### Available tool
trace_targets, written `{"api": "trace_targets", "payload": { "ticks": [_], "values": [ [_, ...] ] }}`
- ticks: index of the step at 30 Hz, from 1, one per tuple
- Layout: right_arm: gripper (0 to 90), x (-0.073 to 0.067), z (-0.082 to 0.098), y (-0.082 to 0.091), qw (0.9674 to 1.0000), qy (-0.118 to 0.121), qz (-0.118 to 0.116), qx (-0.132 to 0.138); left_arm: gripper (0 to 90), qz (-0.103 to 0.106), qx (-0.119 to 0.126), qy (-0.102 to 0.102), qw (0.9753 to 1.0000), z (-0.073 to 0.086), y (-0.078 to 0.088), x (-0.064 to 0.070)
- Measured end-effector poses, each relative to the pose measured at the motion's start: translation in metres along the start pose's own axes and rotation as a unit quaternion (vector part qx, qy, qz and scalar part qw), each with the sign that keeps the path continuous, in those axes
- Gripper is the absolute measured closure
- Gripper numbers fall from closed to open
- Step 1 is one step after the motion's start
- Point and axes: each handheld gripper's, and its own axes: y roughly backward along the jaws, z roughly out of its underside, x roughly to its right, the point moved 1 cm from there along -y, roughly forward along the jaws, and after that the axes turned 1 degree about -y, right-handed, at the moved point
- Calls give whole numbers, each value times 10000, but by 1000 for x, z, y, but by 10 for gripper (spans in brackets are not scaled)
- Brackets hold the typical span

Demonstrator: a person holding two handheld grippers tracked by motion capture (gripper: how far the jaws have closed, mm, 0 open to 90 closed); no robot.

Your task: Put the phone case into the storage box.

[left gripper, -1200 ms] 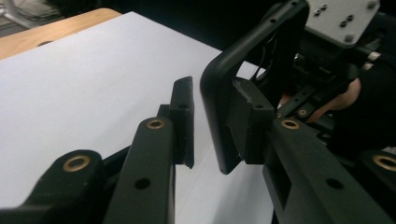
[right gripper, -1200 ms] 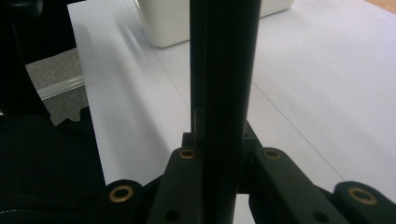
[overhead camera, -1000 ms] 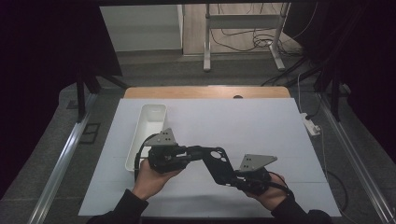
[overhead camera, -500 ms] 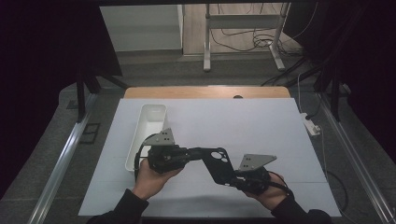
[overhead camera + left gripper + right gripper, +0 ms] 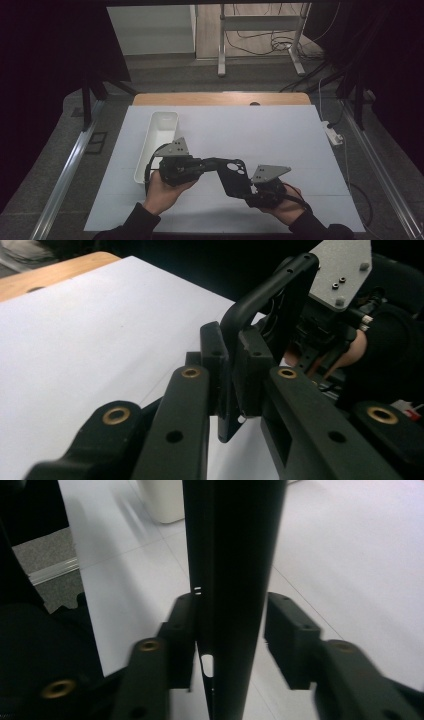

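Note:
A flat black bracket with round holes hangs just above the white table between my two grippers. My left gripper comes in from the left and is shut on the bracket's rounded edge, with both pads pressed on it. My right gripper reaches from the right, and its jaws have just been opening. The bracket still stands edge-on between them. The left pad lies close against the bracket and the right pad stands clear of it.
A long white tray lies on the table's left part, behind the left hand, and its end is close ahead in the right gripper view. The white table sheet stretches to the back and right. A power strip sits off the right edge.

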Motion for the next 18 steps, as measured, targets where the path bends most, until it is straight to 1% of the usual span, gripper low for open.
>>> {"api": "trace_targets", "payload": {
  "ticks": [2, 3, 5, 9, 14, 18],
  "values": [
    [393, 0, 0, -1, 9999, 30, 90, 39, 836, -47, -42, -28, 10000, -1, 0, 1],
    [393, 0, 0, -1, 9999, 30, 90, 39, 836, -47, -42, -28, 10000, -1, 0, 1],
    [332, 0, -1, 0, 9999, 46, 150, 65, 836, -142, -68, -66, 9999, -2, 2, 0],
    [269, 2, 0, 3, 9999, 12, 144, 77, 835, -256, -86, -65, 9996, -3, 5, -2],
    [207, 4, 2, 6, 9999, -144, 16, 21, 836, -491, -128, -46, 9987, -4, 10, -5],
    [157, 5, 5, 12, 9998, -194, 76, -25, 836, -604, -180, -52, 9980, -4, 13, -9]
  ]
}}
